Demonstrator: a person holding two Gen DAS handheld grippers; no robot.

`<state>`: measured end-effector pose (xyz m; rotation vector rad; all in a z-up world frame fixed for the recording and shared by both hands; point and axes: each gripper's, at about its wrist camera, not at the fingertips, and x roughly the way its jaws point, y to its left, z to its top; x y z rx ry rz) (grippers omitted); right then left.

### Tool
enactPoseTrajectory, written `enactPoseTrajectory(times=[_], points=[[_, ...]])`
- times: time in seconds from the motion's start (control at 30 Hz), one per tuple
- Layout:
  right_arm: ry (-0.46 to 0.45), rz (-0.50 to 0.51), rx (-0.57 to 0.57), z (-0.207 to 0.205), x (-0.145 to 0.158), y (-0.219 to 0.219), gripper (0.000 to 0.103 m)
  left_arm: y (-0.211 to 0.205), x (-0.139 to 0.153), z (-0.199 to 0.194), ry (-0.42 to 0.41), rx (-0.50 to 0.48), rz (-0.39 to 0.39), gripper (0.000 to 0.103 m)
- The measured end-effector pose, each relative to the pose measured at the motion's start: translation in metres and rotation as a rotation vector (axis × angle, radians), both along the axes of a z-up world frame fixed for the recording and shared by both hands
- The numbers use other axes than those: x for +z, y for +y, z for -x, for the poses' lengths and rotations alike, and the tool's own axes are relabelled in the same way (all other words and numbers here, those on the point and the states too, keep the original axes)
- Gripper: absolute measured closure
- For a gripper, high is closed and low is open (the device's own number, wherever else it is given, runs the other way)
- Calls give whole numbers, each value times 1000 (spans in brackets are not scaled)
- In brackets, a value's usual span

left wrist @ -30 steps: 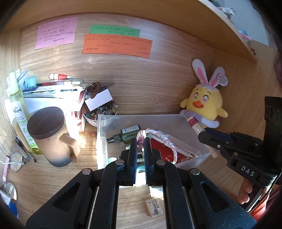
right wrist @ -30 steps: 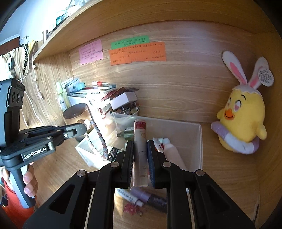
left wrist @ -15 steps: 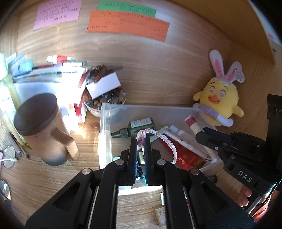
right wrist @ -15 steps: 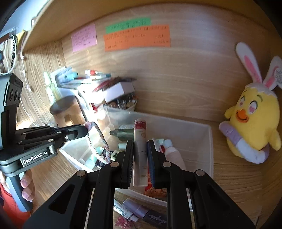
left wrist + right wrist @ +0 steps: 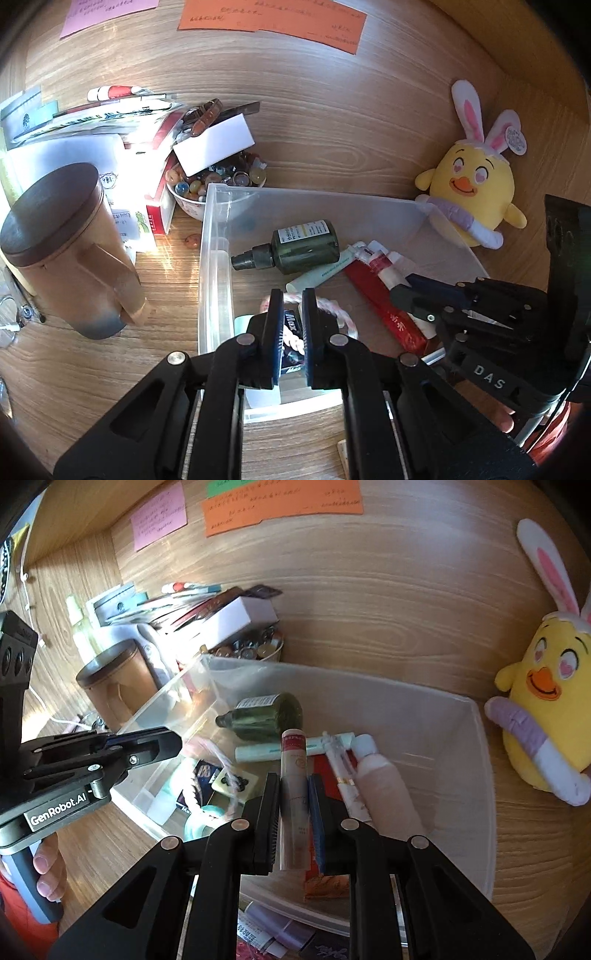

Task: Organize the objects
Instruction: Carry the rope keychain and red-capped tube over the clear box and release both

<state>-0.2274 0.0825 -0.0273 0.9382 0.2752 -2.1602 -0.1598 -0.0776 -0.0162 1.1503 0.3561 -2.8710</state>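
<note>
A clear plastic bin point(image 5: 207, 258) on the wooden desk holds a dark green spray bottle point(image 5: 306, 245), tubes and a red box point(image 5: 384, 314). My left gripper point(image 5: 291, 299) is low inside the bin's near left corner, shut on a pink-and-white braided cord point(image 5: 341, 314) that loops out to the right. From the right wrist view the left gripper point(image 5: 173, 744) shows with the cord point(image 5: 223, 764) dangling, blurred. My right gripper point(image 5: 293, 781) is shut on a pale tube with a red top point(image 5: 293, 760), held over the bin's middle. The tube's far end point(image 5: 382, 267) points toward the bottle.
A brown lidded mug point(image 5: 62, 251) stands left of the bin, a bowl of beads point(image 5: 218, 181) and a stack of papers behind it. A yellow chick plush point(image 5: 472, 192) leans on the back wall at right. More tubes point(image 5: 266, 934) lie on the desk before the bin.
Both grippers have sunk and moved forward into the bin, each keeping its hold. The cord now hangs down among the things on the bin floor.
</note>
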Motion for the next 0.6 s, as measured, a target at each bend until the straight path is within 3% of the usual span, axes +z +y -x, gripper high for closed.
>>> enactPoseTrajectory(times=[0.17,0.23,0.3,0.6], points=[[-10,-19,-6,1,-2,-1,89,1,2,-4,1,-6,-1,86],[-21,-11,-4,0,1,2,86,2,5,-7,12,3,6,77],[-22,2,-6,-2,6,7,76,3,9,-11,25,10,12,67],[28,30,-13,-20,25,28,60,14,27,-38,85,13,68,50]])
